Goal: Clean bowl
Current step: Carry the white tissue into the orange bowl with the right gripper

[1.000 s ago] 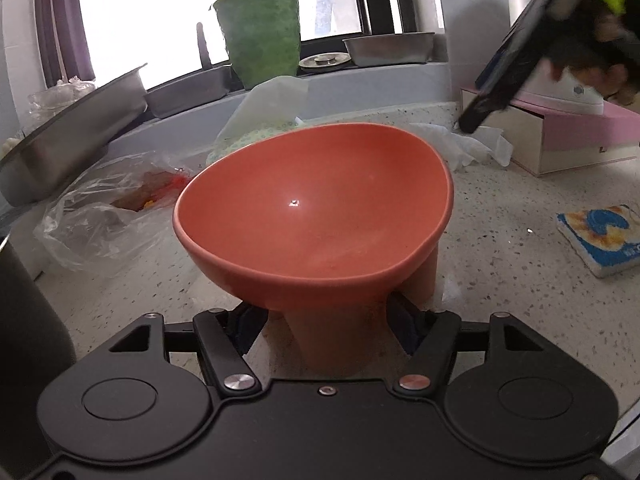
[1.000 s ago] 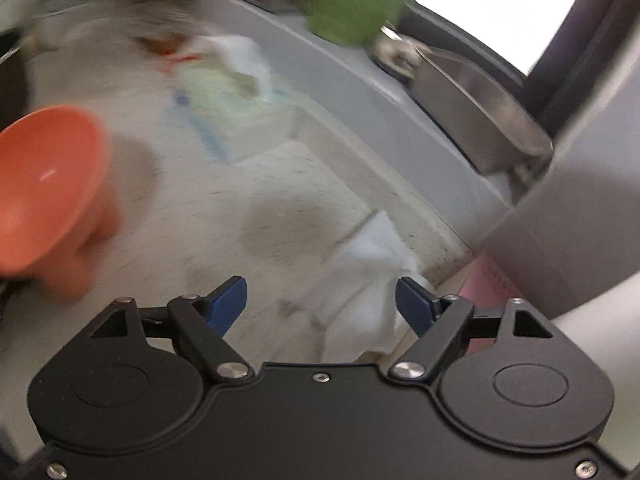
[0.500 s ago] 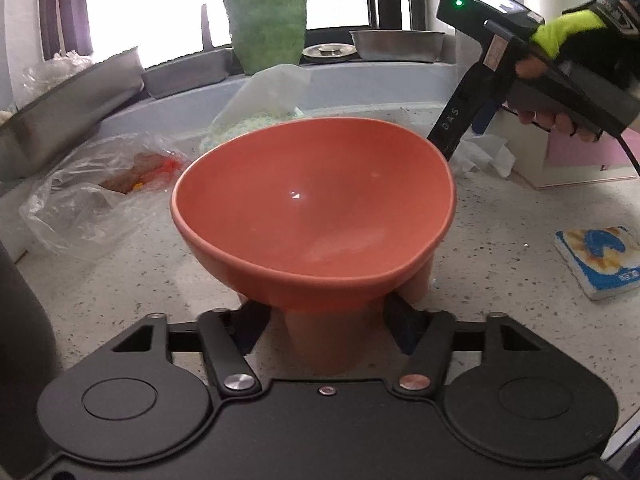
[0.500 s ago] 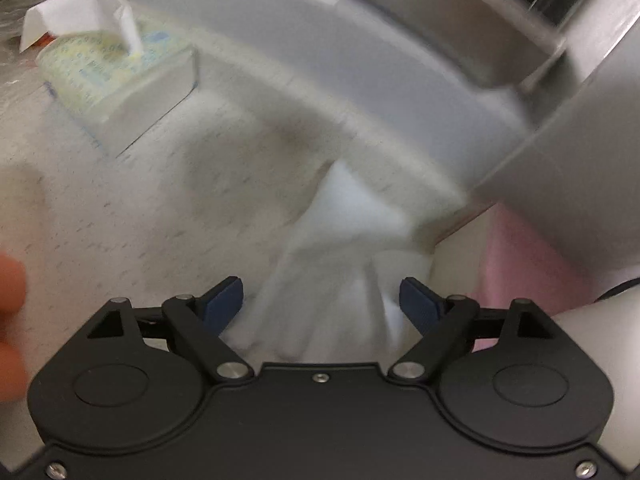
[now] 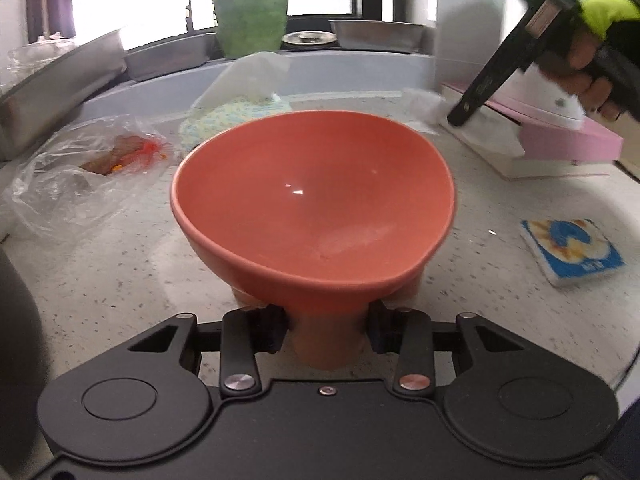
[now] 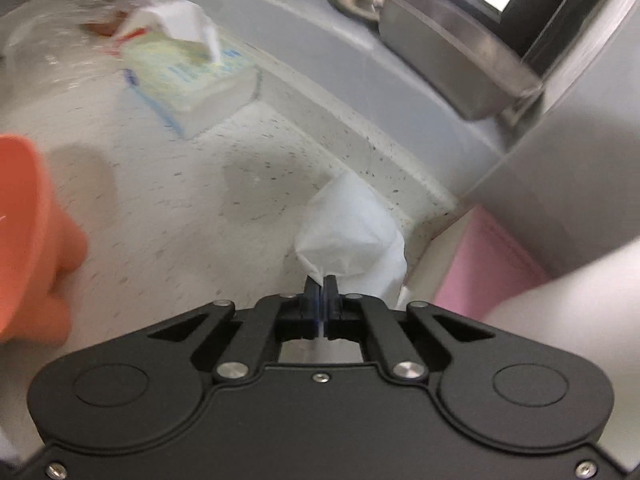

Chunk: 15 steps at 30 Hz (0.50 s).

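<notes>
Now: orange bowl [image 5: 312, 200] upright on speckled table [image 5: 500, 280], empty. Left gripper [image 5: 326, 332] fingers clamped on bowl's foot, one on each side. Right gripper [image 6: 320, 288] fingers just snapped together, pinching white tissue [image 6: 352, 236], to right of bowl, near pink box [image 6: 484, 264]. Tissue pack [image 6: 188, 72] behind bowl; plastic bag [image 5: 80, 168] left of bowl; blue sponge [image 5: 572, 252] right of bowl.

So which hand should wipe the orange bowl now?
The right one, probably. The right gripper is already shut on the white tissue, while the left gripper is busy clamping the bowl's foot, keeping the bowl steady.
</notes>
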Motion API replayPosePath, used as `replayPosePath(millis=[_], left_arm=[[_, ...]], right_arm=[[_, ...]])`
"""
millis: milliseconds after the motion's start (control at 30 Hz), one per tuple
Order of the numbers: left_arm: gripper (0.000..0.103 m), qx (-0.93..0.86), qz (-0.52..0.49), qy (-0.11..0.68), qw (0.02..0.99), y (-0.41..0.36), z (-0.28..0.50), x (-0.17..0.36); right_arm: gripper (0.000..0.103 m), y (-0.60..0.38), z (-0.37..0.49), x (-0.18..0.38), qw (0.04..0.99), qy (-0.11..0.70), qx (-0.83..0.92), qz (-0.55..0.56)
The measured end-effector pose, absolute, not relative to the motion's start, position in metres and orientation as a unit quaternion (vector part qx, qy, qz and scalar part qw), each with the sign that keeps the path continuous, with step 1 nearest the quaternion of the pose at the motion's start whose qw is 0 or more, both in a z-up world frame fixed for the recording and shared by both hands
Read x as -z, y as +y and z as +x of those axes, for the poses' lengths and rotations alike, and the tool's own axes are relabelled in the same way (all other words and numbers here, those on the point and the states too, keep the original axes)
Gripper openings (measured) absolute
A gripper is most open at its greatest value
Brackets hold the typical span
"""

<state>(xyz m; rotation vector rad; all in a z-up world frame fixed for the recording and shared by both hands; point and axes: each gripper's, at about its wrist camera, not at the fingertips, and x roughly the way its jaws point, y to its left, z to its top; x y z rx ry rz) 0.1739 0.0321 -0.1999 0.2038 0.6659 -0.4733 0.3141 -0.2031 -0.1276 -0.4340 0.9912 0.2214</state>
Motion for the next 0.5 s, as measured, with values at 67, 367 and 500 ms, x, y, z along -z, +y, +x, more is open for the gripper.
replayPosePath(millis=[67, 367, 500], left_arm=[[0.038, 0.238, 0.1, 0.322, 0.911, 0.033, 0.172, 0.201], [0.038, 0.283, 0.127, 0.312, 0.898, 0.035, 0.168, 0.202], [0.038, 0.293, 0.129, 0.314, 0.894, 0.037, 0.168, 0.202]], right_arm=[[0.001, -0.195, 0.297, 0.107, 0.853, 0.456, -0.124, -0.22], [0.001, -0.114, 0.211, 0.064, 0.775, 0.407, -0.316, -0.367], [0.001, -0.079, 0.203, 0.076, 0.707, 0.33, -0.371, -0.503]])
